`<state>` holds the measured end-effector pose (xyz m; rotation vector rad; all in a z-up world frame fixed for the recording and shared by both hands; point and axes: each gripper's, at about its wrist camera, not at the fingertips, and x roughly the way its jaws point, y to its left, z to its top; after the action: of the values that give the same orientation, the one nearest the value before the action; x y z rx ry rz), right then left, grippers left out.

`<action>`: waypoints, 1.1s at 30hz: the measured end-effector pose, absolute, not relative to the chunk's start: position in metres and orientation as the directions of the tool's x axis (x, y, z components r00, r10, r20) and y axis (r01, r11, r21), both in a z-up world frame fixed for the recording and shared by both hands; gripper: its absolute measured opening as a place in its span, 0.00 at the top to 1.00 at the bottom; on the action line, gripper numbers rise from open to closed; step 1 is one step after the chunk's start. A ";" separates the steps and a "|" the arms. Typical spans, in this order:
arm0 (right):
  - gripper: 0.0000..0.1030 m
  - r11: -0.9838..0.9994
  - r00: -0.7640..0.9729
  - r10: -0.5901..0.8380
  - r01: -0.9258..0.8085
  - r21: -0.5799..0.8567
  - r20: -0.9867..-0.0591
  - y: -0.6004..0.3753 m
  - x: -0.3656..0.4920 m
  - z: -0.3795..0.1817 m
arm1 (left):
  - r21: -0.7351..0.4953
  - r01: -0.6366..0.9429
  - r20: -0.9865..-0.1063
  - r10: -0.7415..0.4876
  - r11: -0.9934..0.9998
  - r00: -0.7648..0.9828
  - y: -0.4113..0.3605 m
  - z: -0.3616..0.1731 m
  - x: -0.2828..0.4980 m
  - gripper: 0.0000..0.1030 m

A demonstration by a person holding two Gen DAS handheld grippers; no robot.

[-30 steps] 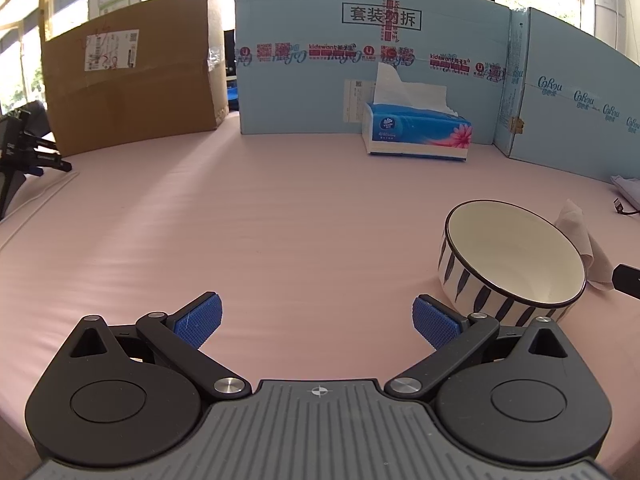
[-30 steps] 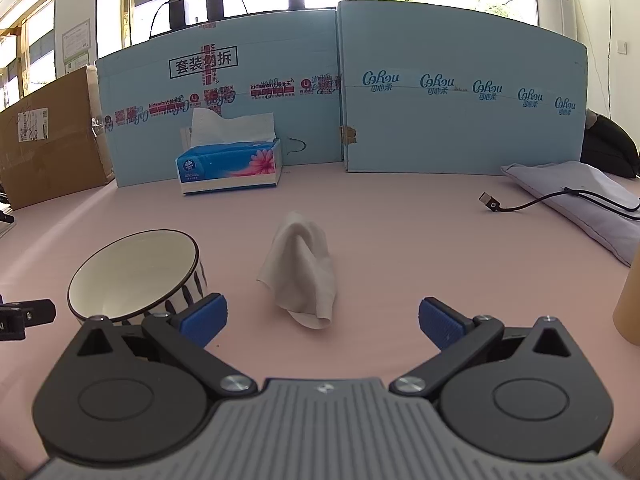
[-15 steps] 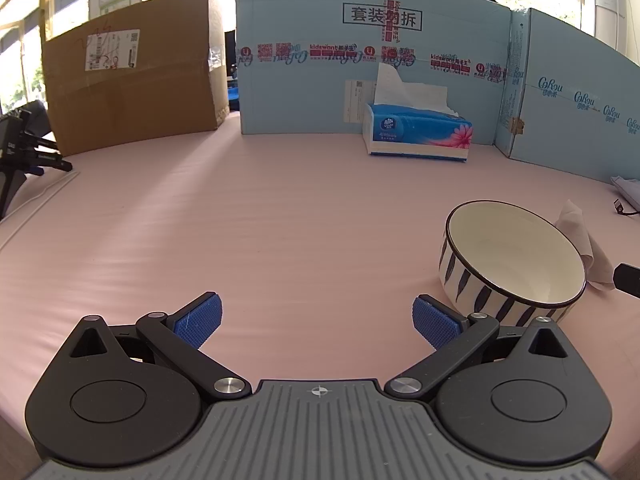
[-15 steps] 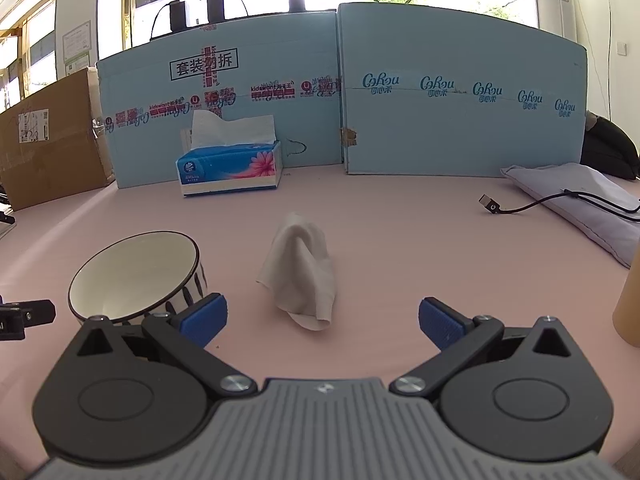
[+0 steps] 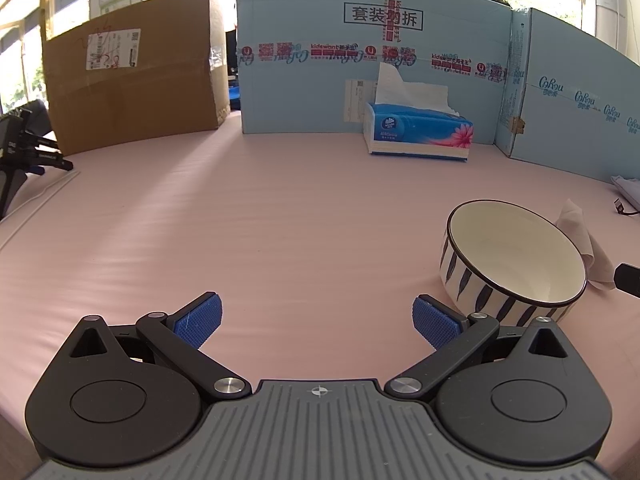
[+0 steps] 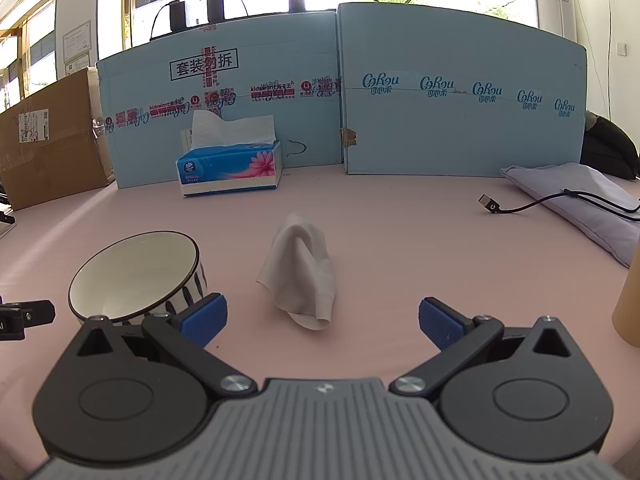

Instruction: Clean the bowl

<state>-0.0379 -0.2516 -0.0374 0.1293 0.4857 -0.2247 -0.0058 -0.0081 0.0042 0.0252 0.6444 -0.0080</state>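
While nothing is gripped yet, both tools wait low over the pink table [image 5: 280, 208], spread wide and empty: left gripper [image 5: 316, 316] with bare cloth between its blue pads [image 5: 198, 320], right gripper [image 6: 322, 320] the same. Probably the very start of the task, judging from the untouched layout.

Bowl [image 5: 516, 252], white inside with dark stripes outside, upright on the table, just ahead and to the right of the left gripper, close to its right pad. Seen from the right wrist as bowl [image 6: 136, 276] at the left, partly behind the left finger of that gripper. Looks clean inside from here, though small marks cannot be judged.

Crumpled tissue [image 6: 302, 276] just beside the bowl, right in front of the right gripper and centred between its fingers. Likely placed so for a division of work: left side to steady the bowl, right side to take the tissue and wipe.

Tissue box [image 6: 228, 166] at the back against the blue panels [image 6: 460, 100], one sheet standing out, ready as a spare supply. Flower print on the box; brand too small to read.

On the panels: "套装勿拆" in a frame, "kidswant" on the tape strip, "CoRou 可心柔" repeated. Cardboard box [image 5: 132, 84] at the left with a shipping label, not readable. USB cable [image 6: 520, 206] and a grey pouch [image 6: 580, 196] at the right, well apart from the work.
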 end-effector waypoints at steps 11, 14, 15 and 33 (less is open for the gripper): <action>0.00 0.967 0.860 -0.186 0.245 0.066 -0.475 -0.250 -0.038 -0.037 | 0.021 0.015 -0.602 0.001 1.000 0.799 -0.009 0.005 -0.006 0.00; 0.00 0.967 0.860 -0.186 0.245 0.066 -0.474 -0.249 -0.038 -0.037 | 0.021 0.014 -0.602 0.001 1.000 0.798 -0.008 0.005 -0.006 0.00; 0.00 0.967 0.860 -0.186 0.245 0.066 -0.474 -0.249 -0.038 -0.037 | 0.021 0.014 -0.602 0.001 1.000 0.798 -0.008 0.005 -0.007 0.00; 0.00 0.968 0.860 -0.185 0.242 0.063 -0.475 -0.247 -0.039 -0.037 | 0.024 0.017 -0.604 0.001 1.000 0.797 -0.008 0.005 -0.008 0.00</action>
<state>-0.0394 -0.2470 -0.0366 0.1221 0.4861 -0.2246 -0.0079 -0.0085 0.0046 0.0281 0.6490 -0.0083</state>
